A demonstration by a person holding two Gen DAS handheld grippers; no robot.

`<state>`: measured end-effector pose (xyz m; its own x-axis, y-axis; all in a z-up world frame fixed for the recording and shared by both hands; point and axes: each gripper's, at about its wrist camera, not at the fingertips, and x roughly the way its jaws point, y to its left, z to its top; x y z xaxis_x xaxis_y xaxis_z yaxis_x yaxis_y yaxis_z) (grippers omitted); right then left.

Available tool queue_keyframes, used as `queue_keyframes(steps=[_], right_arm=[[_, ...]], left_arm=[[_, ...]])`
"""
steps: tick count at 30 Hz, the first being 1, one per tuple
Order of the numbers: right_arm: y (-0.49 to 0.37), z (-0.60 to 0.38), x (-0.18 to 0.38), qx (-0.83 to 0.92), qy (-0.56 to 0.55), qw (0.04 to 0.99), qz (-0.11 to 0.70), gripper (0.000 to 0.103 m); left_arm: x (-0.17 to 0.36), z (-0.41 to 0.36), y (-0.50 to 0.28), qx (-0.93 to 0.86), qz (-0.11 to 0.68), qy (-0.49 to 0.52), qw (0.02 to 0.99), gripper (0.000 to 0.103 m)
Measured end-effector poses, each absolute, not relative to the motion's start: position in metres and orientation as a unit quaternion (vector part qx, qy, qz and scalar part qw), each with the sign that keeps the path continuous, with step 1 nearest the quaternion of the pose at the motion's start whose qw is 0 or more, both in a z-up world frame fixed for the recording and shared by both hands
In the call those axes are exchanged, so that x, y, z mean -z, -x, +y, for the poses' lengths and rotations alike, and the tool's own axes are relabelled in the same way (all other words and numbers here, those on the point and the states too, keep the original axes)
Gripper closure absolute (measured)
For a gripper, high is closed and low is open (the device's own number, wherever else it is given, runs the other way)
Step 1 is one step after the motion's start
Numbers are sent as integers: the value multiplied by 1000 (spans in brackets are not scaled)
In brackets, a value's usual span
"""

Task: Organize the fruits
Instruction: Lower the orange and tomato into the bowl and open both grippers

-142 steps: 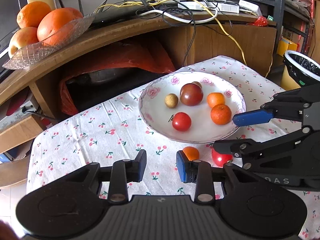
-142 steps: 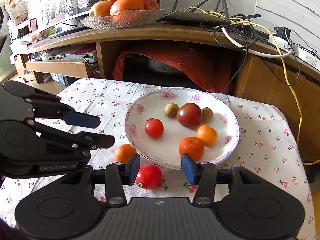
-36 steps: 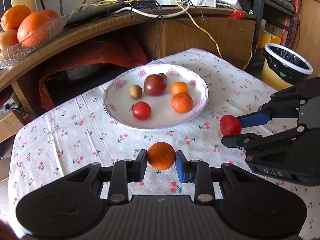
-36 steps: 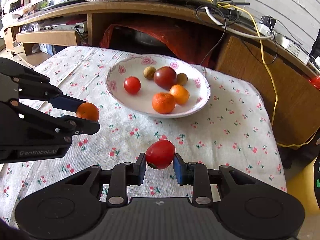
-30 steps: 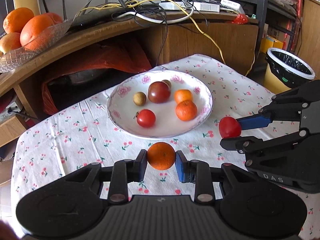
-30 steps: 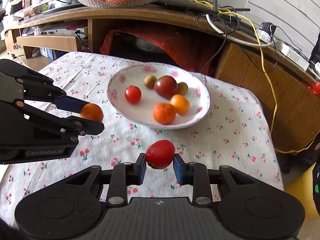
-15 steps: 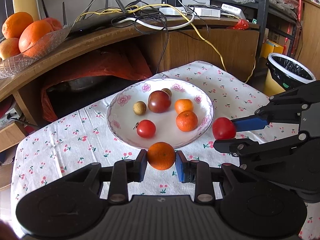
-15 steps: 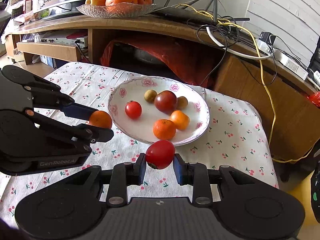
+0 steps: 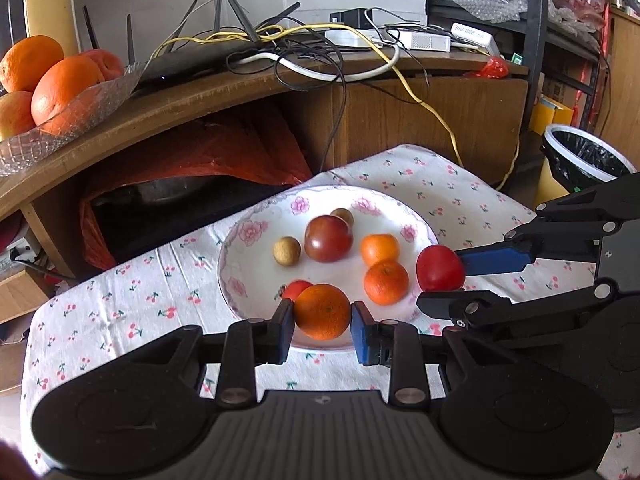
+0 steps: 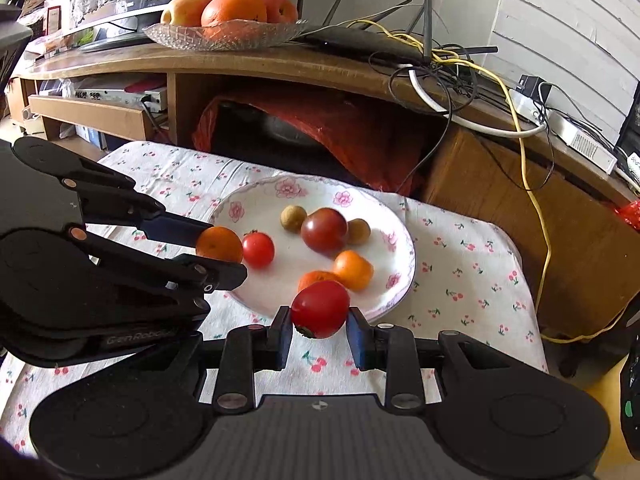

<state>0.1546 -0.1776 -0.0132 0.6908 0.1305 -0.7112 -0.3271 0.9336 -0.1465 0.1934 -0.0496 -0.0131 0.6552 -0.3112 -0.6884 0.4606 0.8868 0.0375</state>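
Note:
My left gripper (image 9: 323, 320) is shut on a small orange (image 9: 322, 311) and holds it above the near rim of the white flowered plate (image 9: 256, 232). My right gripper (image 10: 319, 334) is shut on a red tomato (image 10: 320, 308) above the plate's near rim (image 10: 396, 292). Each also shows in the other view: the tomato (image 9: 440, 268) at the plate's right edge, the orange (image 10: 219, 244) at its left edge. The plate holds a dark tomato (image 9: 328, 238), a small red tomato (image 10: 258, 249), two oranges (image 9: 386, 282) and two brown longans (image 9: 286, 251).
The plate stands on a low table with a cherry-print cloth (image 9: 120, 292). Behind it is a wooden shelf unit (image 9: 200, 96) with cables, routers and a glass dish of large oranges and apples (image 10: 224, 32). A lined bin (image 9: 584, 160) stands at the right.
Both grippers picked their fruits off the cloth, lifted them, then moved forward; now both fruits hang over the plate's near rim.

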Motion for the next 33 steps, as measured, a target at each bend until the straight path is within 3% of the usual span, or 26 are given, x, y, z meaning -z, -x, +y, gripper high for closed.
queue_keyframes(steps=[33], right_arm=[[-219,-187,35,-106,105,925,348,77]], left_arm=[[38,-53,-257,198,356,-96,908,64]])
